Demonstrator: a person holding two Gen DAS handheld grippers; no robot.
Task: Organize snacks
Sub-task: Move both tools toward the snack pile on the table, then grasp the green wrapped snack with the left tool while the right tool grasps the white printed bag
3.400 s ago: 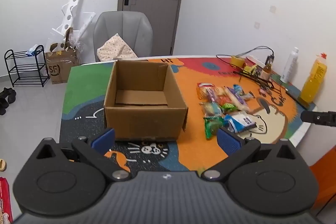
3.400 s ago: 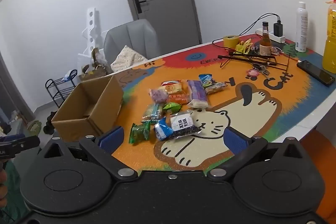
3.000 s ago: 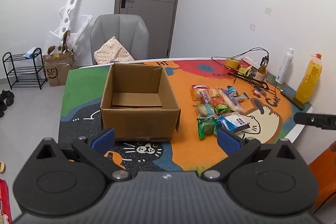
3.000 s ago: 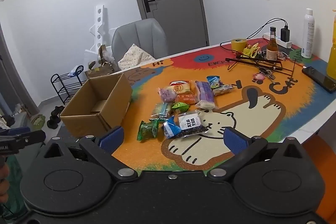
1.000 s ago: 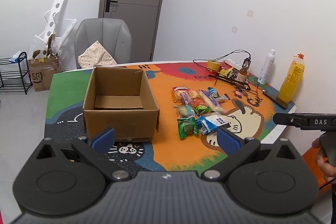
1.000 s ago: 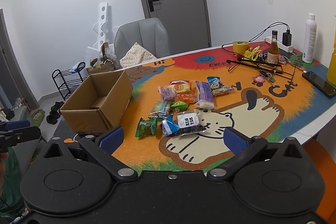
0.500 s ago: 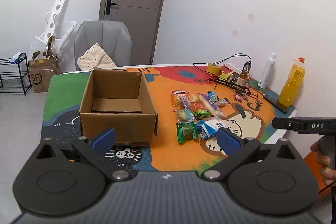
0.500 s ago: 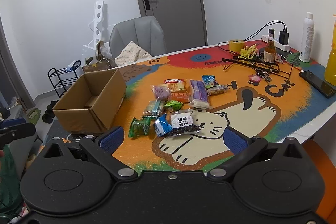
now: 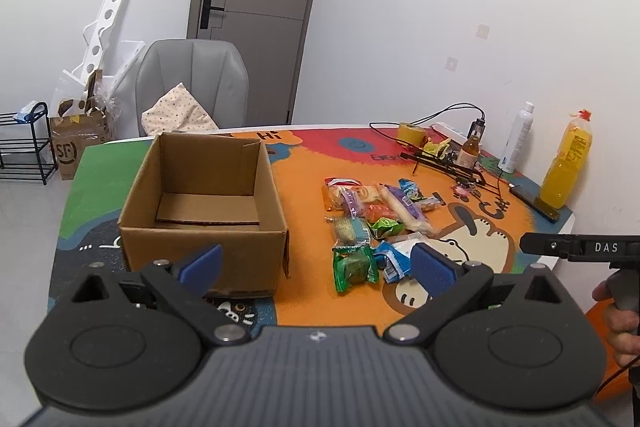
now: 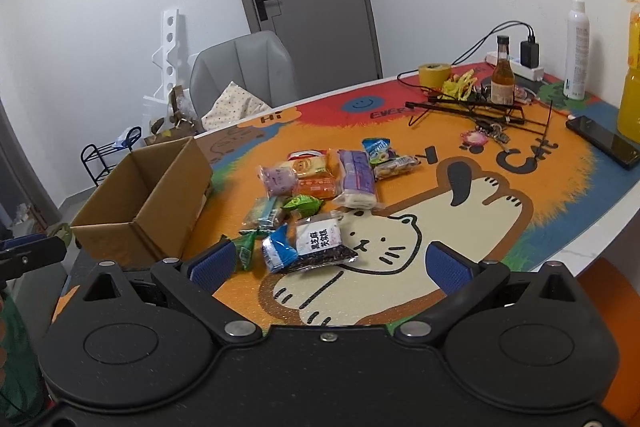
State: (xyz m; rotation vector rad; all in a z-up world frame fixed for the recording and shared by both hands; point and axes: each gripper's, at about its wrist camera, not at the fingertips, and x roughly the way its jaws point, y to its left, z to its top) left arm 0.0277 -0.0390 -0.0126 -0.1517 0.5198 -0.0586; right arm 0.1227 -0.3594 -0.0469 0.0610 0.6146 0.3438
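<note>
An open, empty cardboard box (image 9: 202, 195) stands on the left of the colourful cat mat; it also shows in the right wrist view (image 10: 144, 203). Several snack packets (image 9: 372, 223) lie in a loose pile to its right, seen too in the right wrist view (image 10: 316, 195): a green packet (image 9: 354, 265), a black-and-white packet (image 10: 324, 241), a purple roll (image 10: 356, 175). My left gripper (image 9: 318, 261) is open and empty, above the near table edge. My right gripper (image 10: 328, 263) is open and empty, near the black-and-white packet.
At the back right are a yellow tape roll (image 10: 434, 73), a brown bottle (image 10: 503, 75), a black wire rack (image 10: 468, 111), a white spray bottle (image 10: 576, 47), a phone (image 10: 602, 141) and an orange juice bottle (image 9: 568, 163). A grey chair (image 9: 192, 87) stands behind the table.
Both grippers have drawn back and risen a little from the table, then come slightly closer again. The box and snacks have not moved. Both stay open.
</note>
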